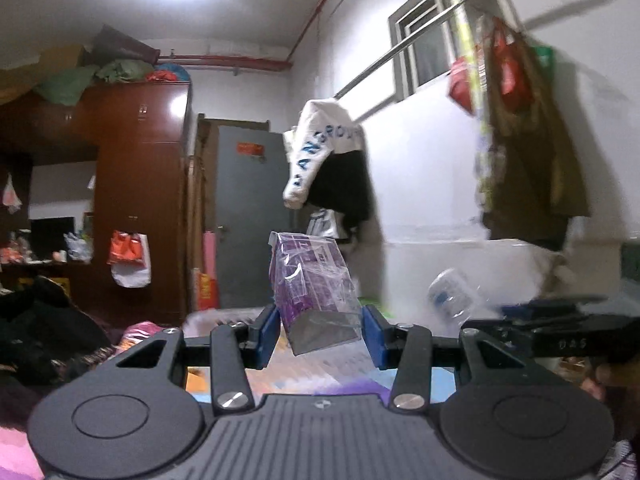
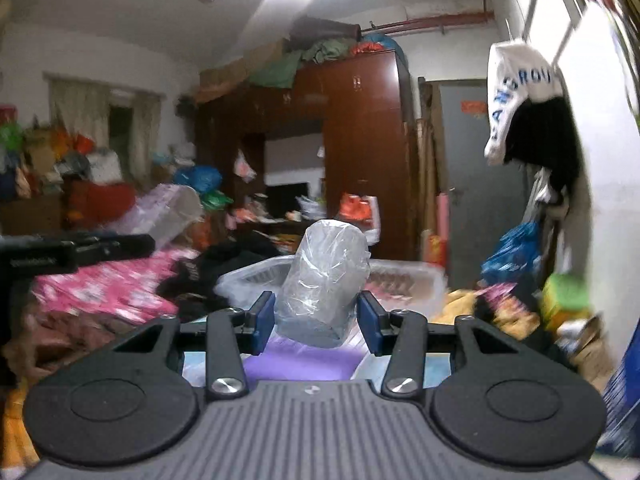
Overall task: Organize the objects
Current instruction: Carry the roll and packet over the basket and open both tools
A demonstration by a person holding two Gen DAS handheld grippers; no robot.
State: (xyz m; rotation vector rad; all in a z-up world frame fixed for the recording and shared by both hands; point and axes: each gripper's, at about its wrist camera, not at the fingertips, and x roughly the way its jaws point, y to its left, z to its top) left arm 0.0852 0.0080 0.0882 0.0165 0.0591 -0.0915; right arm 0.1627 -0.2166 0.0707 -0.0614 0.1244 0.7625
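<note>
In the left wrist view my left gripper [image 1: 320,334] is shut on a purple packet in clear wrap [image 1: 316,292], held up in the air, tilted. To its right my right gripper [image 1: 560,334] shows from the side with a clear plastic bottle [image 1: 454,296]. In the right wrist view my right gripper [image 2: 316,322] is shut on that clear plastic-wrapped bottle [image 2: 324,284], held upright and a little tilted. My left gripper [image 2: 60,254] shows at the left edge.
A clear plastic bin [image 2: 400,280] stands ahead on the bed, with a pink floral quilt [image 2: 108,284] and dark clothes [image 2: 224,264] to its left. A brown wardrobe [image 2: 360,132], a grey door [image 2: 476,168] and hanging clothes [image 2: 528,120] lie beyond.
</note>
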